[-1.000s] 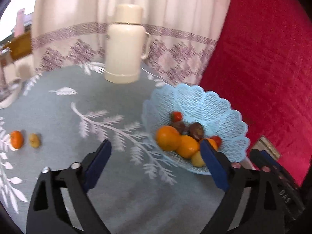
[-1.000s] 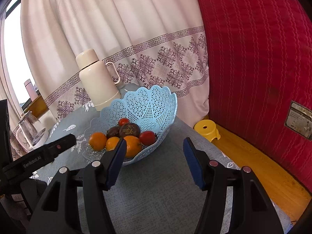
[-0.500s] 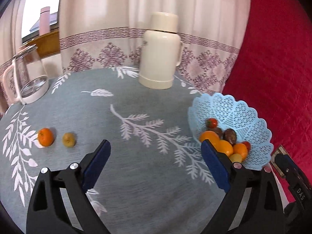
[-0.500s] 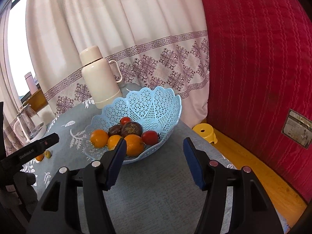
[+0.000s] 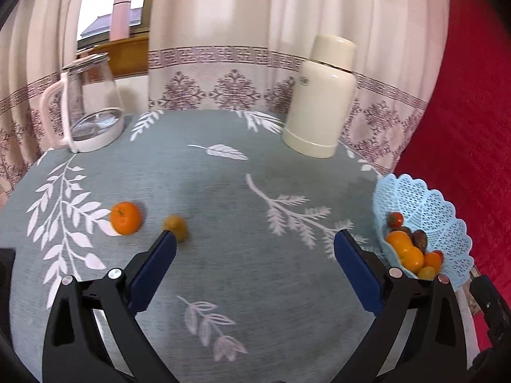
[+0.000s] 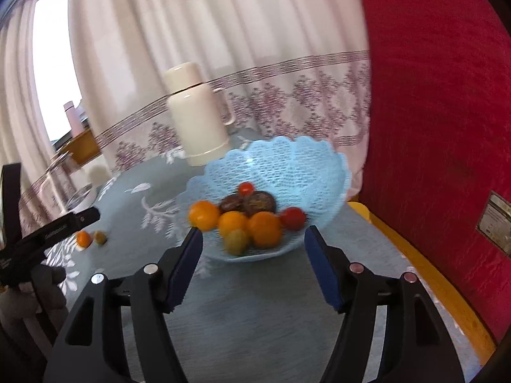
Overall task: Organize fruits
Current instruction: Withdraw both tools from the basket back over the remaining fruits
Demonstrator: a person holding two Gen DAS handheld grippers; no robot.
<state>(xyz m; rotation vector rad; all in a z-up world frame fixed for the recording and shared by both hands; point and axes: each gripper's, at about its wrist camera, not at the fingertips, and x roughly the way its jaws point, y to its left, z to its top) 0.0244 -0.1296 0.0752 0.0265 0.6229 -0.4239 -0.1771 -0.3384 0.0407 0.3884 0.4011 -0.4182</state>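
Fingers of the left gripper (image 5: 254,242) stand wide apart with nothing between them, above the grey leaf-print tablecloth (image 5: 242,274). Just past its left fingertip lies the small yellow-green fruit (image 5: 176,226), partly hidden by that blue pad; a little further to the left sits the mandarin (image 5: 125,218), close to the small fruit but apart from it. Off to the gripper's right, at the table's edge, the blue lattice basket (image 5: 440,210) already holds oranges, tomatoes and dark fruits.

The step in hand looks like picking up one of the two loose fruits. To do it well, shift the gripper left until the small fruit sits midway between the pads, come down low so they meet its widest part, and close gently, since it is round and may roll or bruise.

The right gripper (image 6: 253,249) is likewise spread and empty, pointing at the basket from just in front of it. Beyond, toward the curtain, stand the cream thermos (image 5: 322,102) and the glass kettle (image 5: 86,105), well away from either path.
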